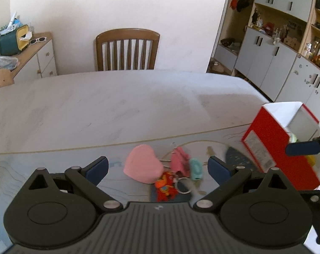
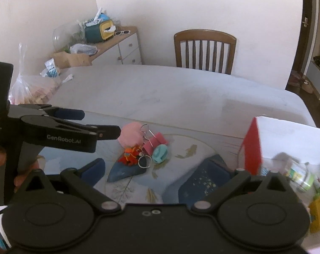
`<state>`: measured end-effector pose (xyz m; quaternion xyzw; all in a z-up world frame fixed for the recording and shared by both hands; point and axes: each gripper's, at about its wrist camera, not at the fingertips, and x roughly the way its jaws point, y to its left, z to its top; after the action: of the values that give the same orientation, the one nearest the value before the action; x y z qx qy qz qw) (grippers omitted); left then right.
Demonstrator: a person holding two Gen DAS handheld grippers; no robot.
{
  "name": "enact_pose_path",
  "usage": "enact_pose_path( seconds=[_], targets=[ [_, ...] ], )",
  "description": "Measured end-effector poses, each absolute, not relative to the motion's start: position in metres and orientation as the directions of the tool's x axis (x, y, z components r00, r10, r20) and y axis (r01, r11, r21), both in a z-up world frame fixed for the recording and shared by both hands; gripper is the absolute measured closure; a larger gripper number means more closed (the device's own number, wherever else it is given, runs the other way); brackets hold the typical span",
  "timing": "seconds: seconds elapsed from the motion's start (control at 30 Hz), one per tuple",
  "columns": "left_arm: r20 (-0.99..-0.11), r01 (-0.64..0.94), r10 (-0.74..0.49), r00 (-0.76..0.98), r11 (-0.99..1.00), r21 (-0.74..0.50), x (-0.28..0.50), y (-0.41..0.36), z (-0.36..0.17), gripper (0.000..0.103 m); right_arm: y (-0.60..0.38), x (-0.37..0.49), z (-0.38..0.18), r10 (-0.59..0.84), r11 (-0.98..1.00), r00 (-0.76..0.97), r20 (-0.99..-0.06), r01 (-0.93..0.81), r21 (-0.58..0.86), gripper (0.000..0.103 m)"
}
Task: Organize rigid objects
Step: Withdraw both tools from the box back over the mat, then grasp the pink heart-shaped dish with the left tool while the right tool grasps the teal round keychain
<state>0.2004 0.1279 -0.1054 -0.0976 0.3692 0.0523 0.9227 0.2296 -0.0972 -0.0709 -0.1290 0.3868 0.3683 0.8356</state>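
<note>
Desk [image 1: 117,105], pale marble top with a printed mat at the near edge. On the mat, one cluster: pink heart-shaped piece [image 1: 143,163] (its point toward the near edge), pink clip [image 1: 179,160], teal piece [image 1: 195,168], red-orange figure charm [image 1: 165,187] on a key ring [image 1: 182,187]. Red-and-white box [image 1: 280,146] to the right, open top tilted, small items inside (blurred). Left gripper [image 1: 157,167]: released, jaws spread, empty, above the cluster. Right gripper [image 2: 157,169]: spread wide, empty, beside the box.
</note>
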Motion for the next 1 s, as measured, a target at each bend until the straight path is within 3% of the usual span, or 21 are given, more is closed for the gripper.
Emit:
enact_pose_path(
  seconds=[0.43,0.8,1.0],
  targets=[
    [-0.742,-0.191,0.017,0.67,0.97,-0.151,0.232,0.161,-0.157,0.002,-0.053,0.259,-0.117,0.447,0.68,0.401,-0.799,-0.733,0.013,0.015],
    [-0.755,-0.202,0.034,0.654,0.971,-0.131,0.255,0.156,-0.179,0.003,-0.039,0.282,-0.138,0.426,0.69,0.374,-0.824,-0.724,0.029,0.041],
    [-0.752,-0.239,0.064,0.656,0.963,-0.127,0.258,0.153,-0.184,0.003,-0.036,0.288,-0.145,0.428,0.698,0.365,-0.827,-0.715,0.045,0.049]
  ],
)
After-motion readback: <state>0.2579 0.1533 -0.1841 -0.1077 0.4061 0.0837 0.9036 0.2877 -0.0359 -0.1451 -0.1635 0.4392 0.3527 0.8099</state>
